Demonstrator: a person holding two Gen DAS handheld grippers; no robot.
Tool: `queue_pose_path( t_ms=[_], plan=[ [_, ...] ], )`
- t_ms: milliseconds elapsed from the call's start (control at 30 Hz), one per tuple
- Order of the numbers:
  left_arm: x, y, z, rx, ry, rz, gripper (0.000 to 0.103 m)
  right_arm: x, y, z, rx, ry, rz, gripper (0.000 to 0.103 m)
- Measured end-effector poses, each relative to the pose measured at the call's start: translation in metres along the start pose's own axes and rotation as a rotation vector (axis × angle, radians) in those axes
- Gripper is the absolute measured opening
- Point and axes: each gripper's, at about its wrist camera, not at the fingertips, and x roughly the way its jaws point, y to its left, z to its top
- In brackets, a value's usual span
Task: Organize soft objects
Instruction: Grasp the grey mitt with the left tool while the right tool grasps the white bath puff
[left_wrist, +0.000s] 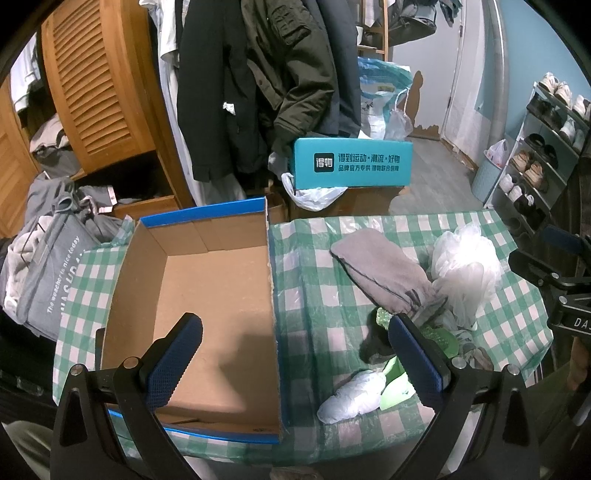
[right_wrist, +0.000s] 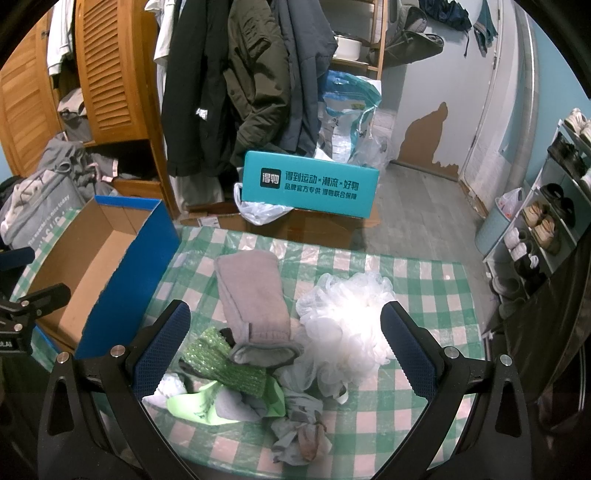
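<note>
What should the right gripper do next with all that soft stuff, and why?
Probably lower the right gripper onto the green sponge cloth and close on it. Its jaws are open and empty right above the pile, the cloth lies on top nearest the cardboard box, and nothing is in the box yet.

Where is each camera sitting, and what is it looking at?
Left wrist: rides the open left gripper, looking down into the cardboard box; its fingers frame the view.
Right wrist: rides the open right gripper, looking down at the pile beside the box: grey towel, white bath pouf.
Shared: box, towel, pouf, checked tablecloth.
</note>
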Motion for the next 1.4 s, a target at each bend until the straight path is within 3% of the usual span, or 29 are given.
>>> queue_pose_path(
  t_ms=[800,1133,1400],
  plan=[
    [-0.001,-0.026,-0.007,0.034,0.02,-0.009,0.102,0.001,-0.018,-0.008,0.014,0.006,-0.051,0.101],
    [0.018,-0.03,0.014,0.043,0.096,-0.031,0.102,0.006,-0.035,-0.007,0.038,0.02,-0.081,0.101],
    [0.046,-0.041,0.039,0.053,0.18,-0.041,0.102,0.029,-0.052,0.006,0.045,0.078,-0.125,0.101]
  ],
)
